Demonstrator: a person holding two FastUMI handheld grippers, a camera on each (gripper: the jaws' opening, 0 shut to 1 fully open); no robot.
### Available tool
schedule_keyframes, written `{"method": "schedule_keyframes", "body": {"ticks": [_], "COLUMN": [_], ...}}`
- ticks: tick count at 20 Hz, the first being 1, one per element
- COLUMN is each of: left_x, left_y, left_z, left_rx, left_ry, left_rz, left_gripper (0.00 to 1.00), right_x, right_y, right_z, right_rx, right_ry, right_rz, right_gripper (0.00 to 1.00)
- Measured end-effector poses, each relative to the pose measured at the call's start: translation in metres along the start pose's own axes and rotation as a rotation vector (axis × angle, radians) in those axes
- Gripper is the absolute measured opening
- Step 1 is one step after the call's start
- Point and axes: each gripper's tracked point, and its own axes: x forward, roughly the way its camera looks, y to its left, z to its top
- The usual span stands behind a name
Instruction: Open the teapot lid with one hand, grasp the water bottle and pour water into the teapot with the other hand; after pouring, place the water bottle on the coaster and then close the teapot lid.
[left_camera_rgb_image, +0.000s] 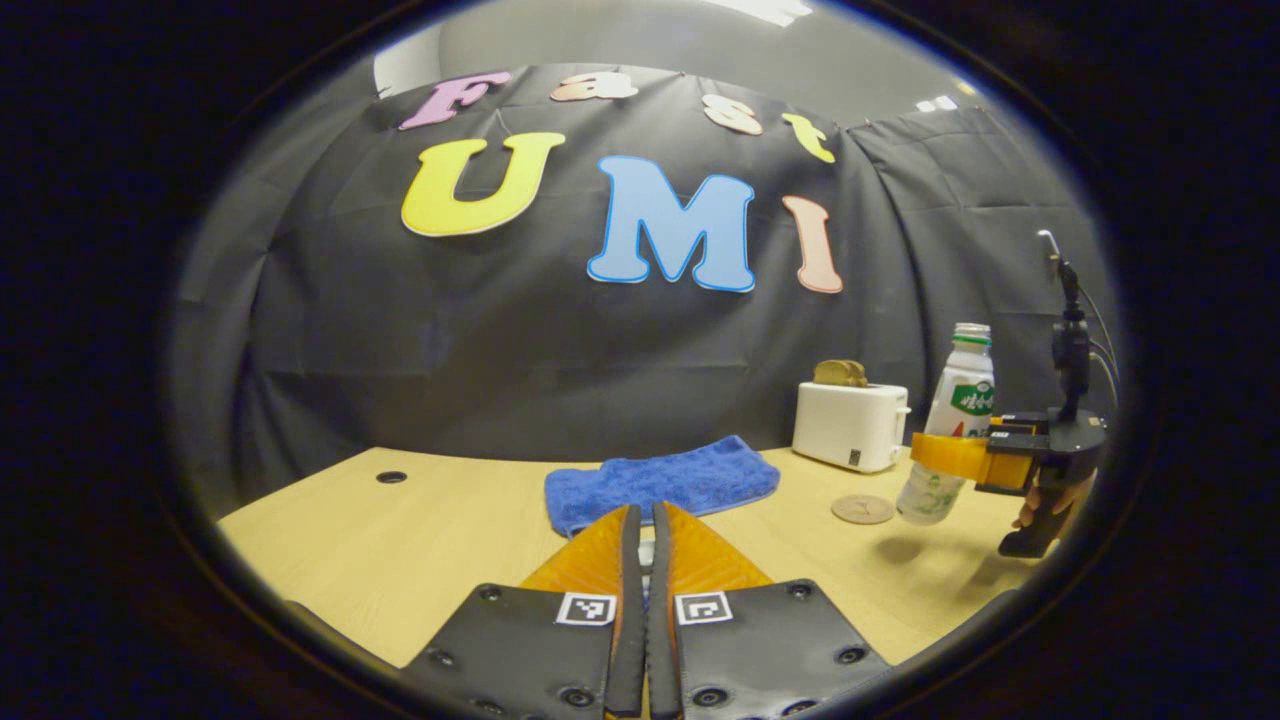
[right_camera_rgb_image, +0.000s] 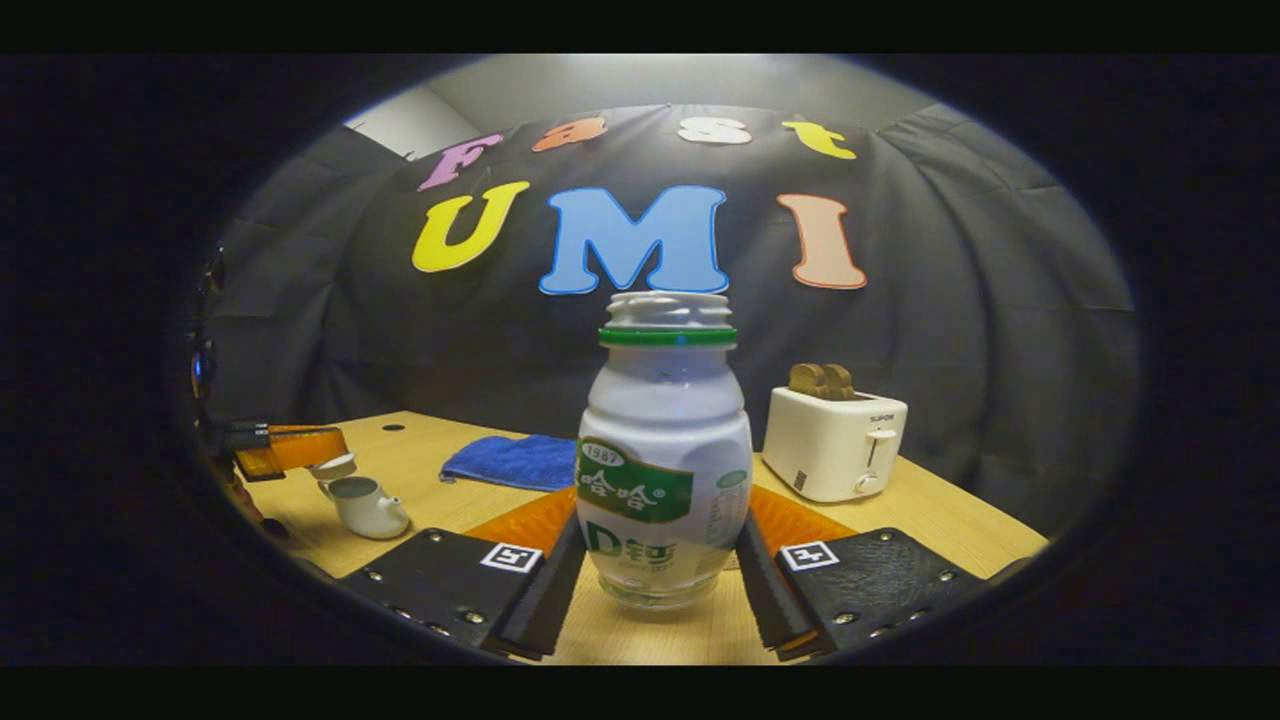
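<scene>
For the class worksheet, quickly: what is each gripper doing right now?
Left gripper: closed; what it holds cannot be told.
Right gripper: closed on the white plastic water bottle.

Each tool (left_camera_rgb_image: 645, 560) carries black screwed plates with square black-and-white markers; thin cables (left_camera_rgb_image: 1098, 340) trail off one.

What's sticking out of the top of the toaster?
Two brown slices of toast stand in the slots on top of the white toaster. Just their upper parts poke out; the rest is hidden down inside the toaster.
</scene>
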Motion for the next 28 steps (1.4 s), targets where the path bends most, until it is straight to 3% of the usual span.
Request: {"method": "schedule_keyframes", "body": {"ticks": [3,8,11,12,14,15,17,18,19,20,21,22,23,24,26,28], "left_x": [0.008,0.015,0.015,0.016,0.016,0.016,0.017,0.014,0.014,0.014,0.010,0.008,0.004,-0.002,-0.014,-0.027], "left_y": [0.001,0.006,0.006,0.007,0.007,0.008,0.009,0.008,0.008,0.009,0.011,0.012,0.014,0.018,0.022,0.035], "left_z": [-0.009,-0.031,-0.034,-0.035,-0.034,-0.041,-0.042,-0.042,-0.042,-0.040,-0.037,-0.034,-0.027,-0.016,0.009,0.022], "left_rx": [0.028,0.049,0.055,0.062,0.077,0.085,0.085,0.083,0.075,0.072,0.066,0.052,0.030,0.001,-0.062,-0.102], "left_ry": [0.013,0.061,0.059,0.060,0.056,0.074,0.082,0.085,0.076,0.068,0.062,0.052,0.031,0.000,-0.080,-0.137], "left_rz": [0.011,0.036,0.036,0.041,0.046,0.049,0.047,0.047,0.043,0.050,0.056,0.053,0.055,0.059,0.058,0.086], "left_gripper": [0.11,0.07,0.12,0.07,0.11,0.07,0.12,0.07,0.15,0.29,0.36,0.50,0.55,0.72,0.91,0.93], "right_x": [0.002,0.005,0.005,0.006,0.006,0.006,0.007,0.007,0.008,0.008,0.008,0.009,0.009,0.009,0.010,0.014], "right_y": [-0.004,-0.006,-0.006,-0.007,-0.008,-0.009,-0.008,-0.008,-0.010,-0.011,-0.012,-0.015,-0.019,-0.023,-0.030,-0.040], "right_z": [-0.001,-0.008,-0.008,-0.008,-0.009,-0.008,-0.010,-0.011,-0.011,-0.011,-0.010,-0.011,-0.010,-0.010,-0.012,-0.017], "right_rx": [-0.002,0.005,0.003,0.002,0.000,0.000,-0.002,-0.005,-0.007,-0.006,-0.007,-0.009,-0.008,0.002,0.045,0.074], "right_ry": [0.004,0.023,0.025,0.025,0.025,0.025,0.029,0.031,0.033,0.033,0.032,0.032,0.030,0.030,0.036,0.050], "right_rz": [-0.014,-0.017,-0.016,-0.019,-0.023,-0.024,-0.022,-0.024,-0.028,-0.032,-0.036,-0.041,-0.047,-0.051,-0.055,-0.071], "right_gripper": [0.72,0.72,0.72,0.72,0.72,0.72,0.72,0.72,0.72,0.72,0.72,0.72,0.72,0.72,0.72,0.72]}}
